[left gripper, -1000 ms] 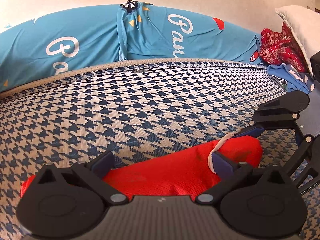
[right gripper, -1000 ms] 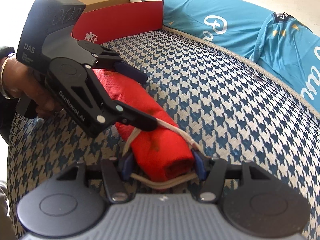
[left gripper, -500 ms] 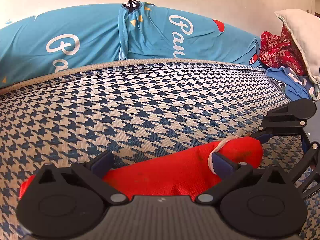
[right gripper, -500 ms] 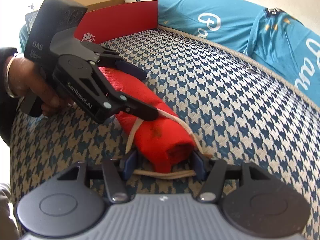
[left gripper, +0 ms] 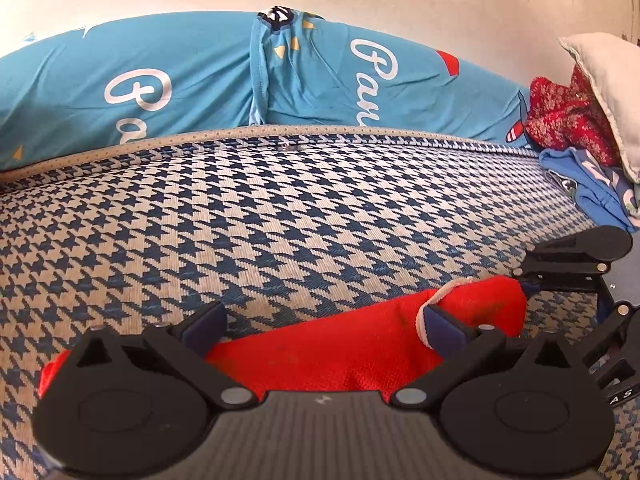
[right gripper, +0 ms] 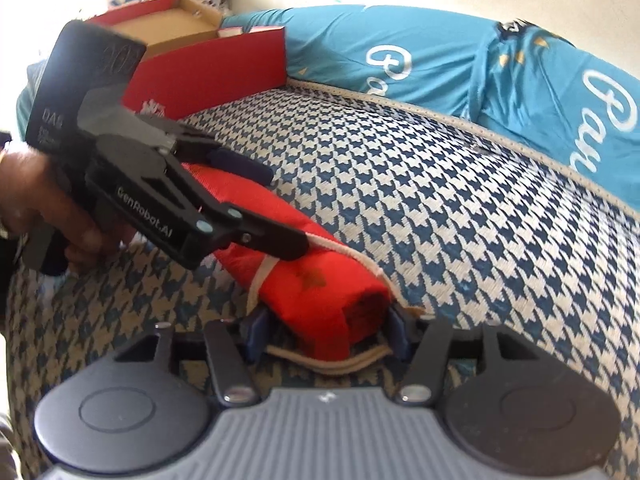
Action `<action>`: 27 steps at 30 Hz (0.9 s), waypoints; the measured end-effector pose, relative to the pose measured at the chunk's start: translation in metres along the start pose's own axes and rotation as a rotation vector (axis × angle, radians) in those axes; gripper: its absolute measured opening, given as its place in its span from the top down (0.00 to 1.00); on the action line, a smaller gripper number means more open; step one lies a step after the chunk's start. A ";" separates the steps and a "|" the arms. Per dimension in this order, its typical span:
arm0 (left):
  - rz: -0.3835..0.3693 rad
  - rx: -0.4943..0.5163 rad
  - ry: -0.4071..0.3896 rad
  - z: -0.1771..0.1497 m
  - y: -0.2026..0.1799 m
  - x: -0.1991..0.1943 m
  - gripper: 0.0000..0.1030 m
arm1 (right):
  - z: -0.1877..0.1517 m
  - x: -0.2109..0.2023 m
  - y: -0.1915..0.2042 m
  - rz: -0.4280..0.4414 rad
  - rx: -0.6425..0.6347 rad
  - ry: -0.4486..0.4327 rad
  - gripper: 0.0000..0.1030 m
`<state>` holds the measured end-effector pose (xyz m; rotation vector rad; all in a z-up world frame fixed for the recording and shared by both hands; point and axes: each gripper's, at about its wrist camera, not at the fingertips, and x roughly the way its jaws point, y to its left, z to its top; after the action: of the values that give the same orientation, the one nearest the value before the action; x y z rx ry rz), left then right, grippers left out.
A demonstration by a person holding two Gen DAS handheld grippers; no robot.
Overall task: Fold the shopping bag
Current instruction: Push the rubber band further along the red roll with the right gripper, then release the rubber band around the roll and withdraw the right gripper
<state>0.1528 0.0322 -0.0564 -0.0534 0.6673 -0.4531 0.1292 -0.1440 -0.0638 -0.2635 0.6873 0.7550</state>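
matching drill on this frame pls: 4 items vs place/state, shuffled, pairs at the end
Items:
1. red bag
2. shoe box
3. right tongs
4. blue bedding

Places/states:
A. closing around one end of the rolled bag
B. along the far edge of the houndstooth mat, against the wall
C. open, at the mat's far left corner in the right wrist view
D. rolled up, cream cord handle looped over it

Pairs: 1-D, 2-C, 3-A, 4-B
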 end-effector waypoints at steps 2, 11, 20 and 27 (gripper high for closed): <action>0.002 -0.013 -0.012 0.000 0.002 -0.001 0.00 | 0.003 -0.002 -0.001 -0.001 0.043 0.001 0.54; 0.028 -0.115 -0.040 0.001 0.016 -0.004 0.00 | 0.012 -0.008 -0.011 0.043 0.224 -0.046 0.68; 0.065 -0.189 -0.053 0.002 0.026 -0.002 0.00 | 0.023 -0.001 -0.003 0.004 0.293 -0.089 0.68; 0.086 -0.246 -0.062 0.003 0.034 0.001 0.00 | 0.032 0.012 -0.001 -0.049 0.351 -0.123 0.68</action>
<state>0.1681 0.0620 -0.0613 -0.2689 0.6586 -0.2839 0.1513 -0.1235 -0.0477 0.0859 0.6815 0.5864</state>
